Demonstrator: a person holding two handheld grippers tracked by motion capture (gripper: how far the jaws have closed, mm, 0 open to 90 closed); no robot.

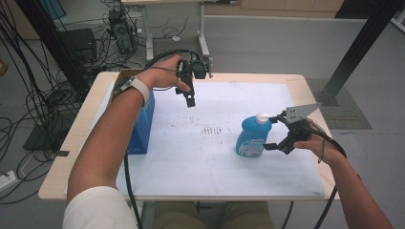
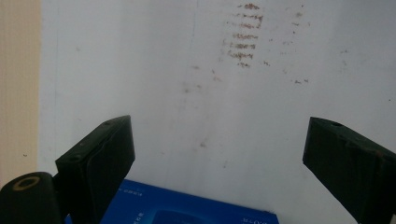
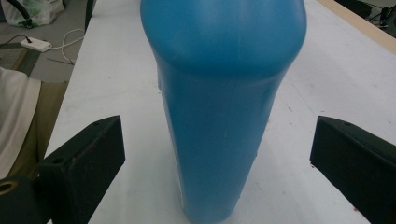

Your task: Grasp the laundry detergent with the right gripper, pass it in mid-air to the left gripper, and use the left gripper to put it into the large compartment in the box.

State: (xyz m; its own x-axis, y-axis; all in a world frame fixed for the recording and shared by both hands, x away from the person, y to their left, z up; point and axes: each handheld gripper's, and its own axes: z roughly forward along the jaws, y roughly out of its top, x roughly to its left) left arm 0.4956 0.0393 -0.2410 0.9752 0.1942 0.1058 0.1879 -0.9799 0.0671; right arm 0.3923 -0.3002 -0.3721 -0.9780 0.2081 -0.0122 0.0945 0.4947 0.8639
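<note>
Lining up on the right half of the tabletop [image 1: 200, 171], the blue bottle [image 1: 252, 138] stands upright between the right gripper [image 1: 271, 131] jaws, spread wide and not touching. Left gripper [image 1: 190, 99] hangs open over the blue box [image 1: 143, 129], far left. Next, probably: squeeze shut squarely on the bottle.

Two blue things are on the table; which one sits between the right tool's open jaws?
The blue bottle with the white cap, standing upright; the blue box stands at the table's left edge.
</note>
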